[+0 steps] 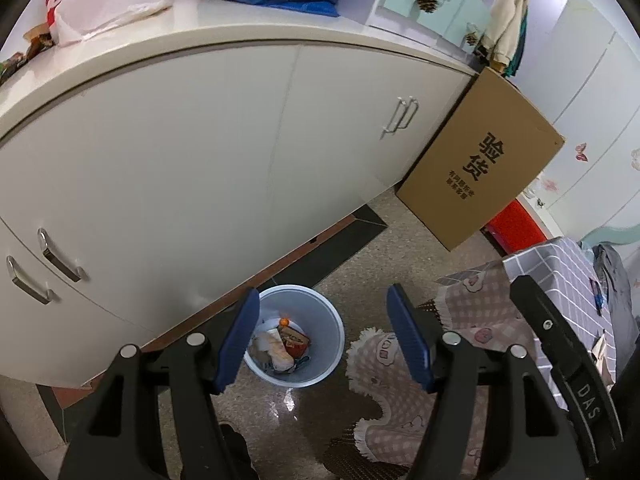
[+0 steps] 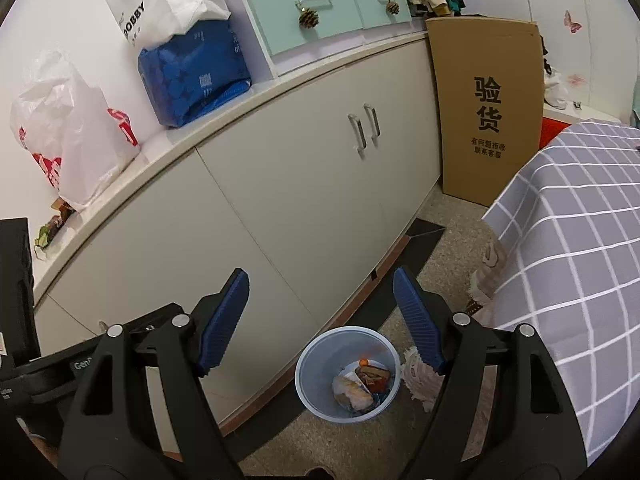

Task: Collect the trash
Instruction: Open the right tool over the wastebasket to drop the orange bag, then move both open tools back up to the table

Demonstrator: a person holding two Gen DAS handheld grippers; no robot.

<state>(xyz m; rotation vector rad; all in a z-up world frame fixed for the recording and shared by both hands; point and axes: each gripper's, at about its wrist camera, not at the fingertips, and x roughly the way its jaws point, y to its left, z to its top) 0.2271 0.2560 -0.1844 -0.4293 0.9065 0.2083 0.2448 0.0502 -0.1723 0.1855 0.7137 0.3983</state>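
Since both pairs of fingers stand apart with nothing between them, the carrying part of this round looks finished: the left gripper [image 1: 324,340] and the right gripper [image 2: 320,320] both hang over the pale blue trash bin [image 1: 320,368], which stands on the speckled floor [image 2: 440,240] close against the foot of the white cabinet [image 1: 180,160]. In the left wrist view the bin sits at about six o'clock between the blue pads; in the right wrist view it lies at six o'clock too, just below the open fingers. Inside it rests a small heap of trash [image 2: 362,386]: crumpled pale wrappers, a reddish-brown packet and a small orange bit. That much I judge as collected. What may remain is on the counter [image 2: 240,104] at nine o'clock, where a few small wrappers [image 2: 52,226] lie beside a white plastic bag [image 2: 68,128]; whether those count as rubbish I cannot tell.
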